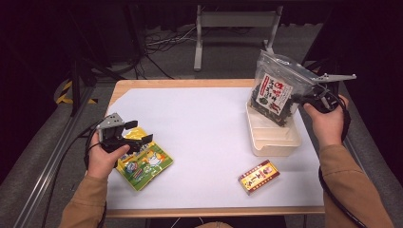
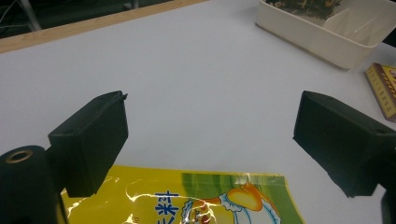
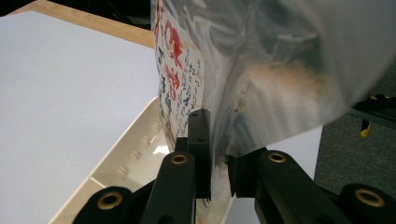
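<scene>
A clear bag of dark dried food with a red-lettered label (image 1: pixel 274 90) (image 3: pixel 261 70) hangs upright over the far end of a cream tray (image 1: pixel 276 142), its lower edge inside the tray. My right gripper (image 1: pixel 300 97) (image 3: pixel 218 161) is shut on the bag's side, pinching the film between both jaws. My left gripper (image 1: pixel 138 132) (image 2: pixel 210 140) stands open at the table's left, low over the top edge of a flat yellow-green snack packet (image 1: pixel 143 163) (image 2: pixel 196 200). Nothing is between its jaws.
A small red and yellow box (image 1: pixel 258 176) (image 2: pixel 384 88) lies near the front edge, in front of the tray. White sheet (image 1: pixel 199 128) covers the wooden table. Dark floor with cables and a metal stand lies beyond the far edge.
</scene>
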Available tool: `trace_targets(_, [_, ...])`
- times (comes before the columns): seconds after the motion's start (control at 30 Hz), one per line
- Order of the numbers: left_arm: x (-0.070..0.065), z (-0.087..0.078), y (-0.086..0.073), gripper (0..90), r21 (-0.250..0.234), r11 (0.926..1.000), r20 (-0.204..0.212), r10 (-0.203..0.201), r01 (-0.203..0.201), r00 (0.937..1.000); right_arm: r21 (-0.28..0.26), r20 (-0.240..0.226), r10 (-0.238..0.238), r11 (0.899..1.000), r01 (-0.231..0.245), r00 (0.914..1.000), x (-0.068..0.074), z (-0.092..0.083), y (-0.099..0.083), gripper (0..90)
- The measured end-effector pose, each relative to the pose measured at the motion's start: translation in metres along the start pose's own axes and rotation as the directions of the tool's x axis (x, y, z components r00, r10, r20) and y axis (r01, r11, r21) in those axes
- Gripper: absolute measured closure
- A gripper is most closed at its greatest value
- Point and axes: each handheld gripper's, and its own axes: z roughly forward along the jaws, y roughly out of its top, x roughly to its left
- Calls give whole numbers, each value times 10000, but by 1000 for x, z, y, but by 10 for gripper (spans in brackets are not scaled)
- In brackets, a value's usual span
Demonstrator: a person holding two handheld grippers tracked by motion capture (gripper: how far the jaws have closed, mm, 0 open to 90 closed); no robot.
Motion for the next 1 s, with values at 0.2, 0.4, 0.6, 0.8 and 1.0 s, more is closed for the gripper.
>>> trace_targets(0.2, [0,0,0,79,-45,10000,5,-37,37,10000,-36,-29,189,9998,-189,9998,-2,-2,1,755])
trace_targets(0.4, [0,0,0,73,24,10000,-80,29,-29,10000,-297,226,480,9984,-473,9986,-4,-6,-1,524])
trace_targets(0.6, [0,0,0,73,81,9999,-154,110,-109,9998,-401,209,393,9985,-384,9990,-4,-13,-3,442])
trace_targets(0.8, [0,0,1,73,109,9999,-175,103,-101,9998,-477,184,241,9986,-232,9995,-2,-24,-6,406])
trace_targets(1.0, [-1,-5,3,74,240,9994,-321,262,-254,9991,-357,256,-103,9993,112,9996,2,-35,-7,395])
